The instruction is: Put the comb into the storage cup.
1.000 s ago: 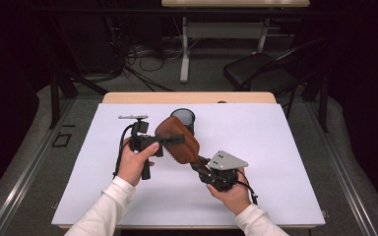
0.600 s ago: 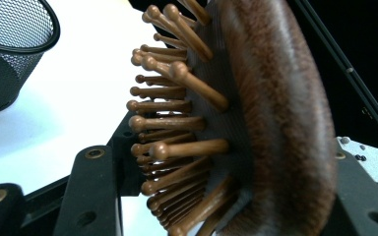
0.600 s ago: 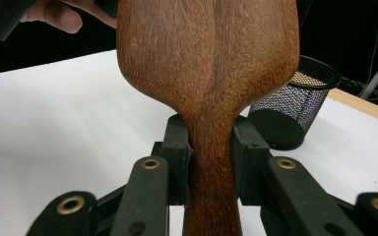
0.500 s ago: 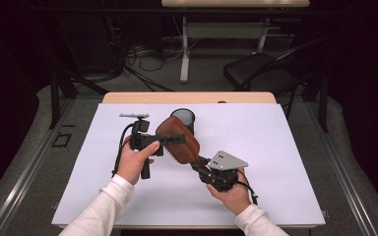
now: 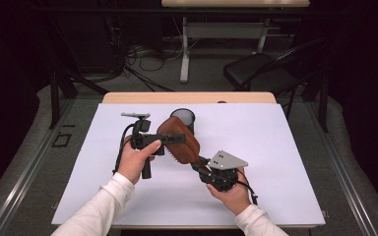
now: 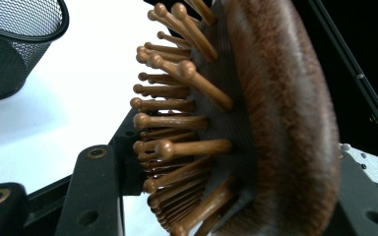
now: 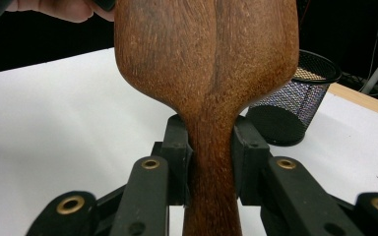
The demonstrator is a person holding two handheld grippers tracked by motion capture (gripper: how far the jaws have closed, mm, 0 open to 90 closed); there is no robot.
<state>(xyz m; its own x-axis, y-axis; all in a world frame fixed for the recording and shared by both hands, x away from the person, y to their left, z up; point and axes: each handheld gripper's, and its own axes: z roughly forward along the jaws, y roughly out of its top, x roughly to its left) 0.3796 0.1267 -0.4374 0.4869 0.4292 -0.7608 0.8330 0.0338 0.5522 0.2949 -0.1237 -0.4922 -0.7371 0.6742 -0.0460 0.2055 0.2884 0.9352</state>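
- High view: the wooden hairbrush (image 5: 179, 140) is held up off the white table (image 5: 285, 162) between the two grippers. The left gripper (image 5: 170, 139) reaches across the brush head; the right gripper (image 5: 201, 164) has the handle end. A black mesh cup (image 5: 183, 118) stands just beyond the brush head. Judging by this, the brush is lifted and shared by both hands, and putting it into the cup looks to be what is left. The white sheet lies on a wooden tabletop; past it are a grey floor, cables, a chair and another table in a dark room.
- Left gripper view: the jaws stand partly closed around the brush head, the wooden pins (image 6: 177, 118) between them, one jaw on the pin side and the other against the back. The cup sits off to the upper left of the jaws.
- Right gripper view: both jaws are pressed tight on the narrow neck of the handle (image 7: 211, 162), the broad head rising straight ahead, the cup beyond the right-hand jaw.
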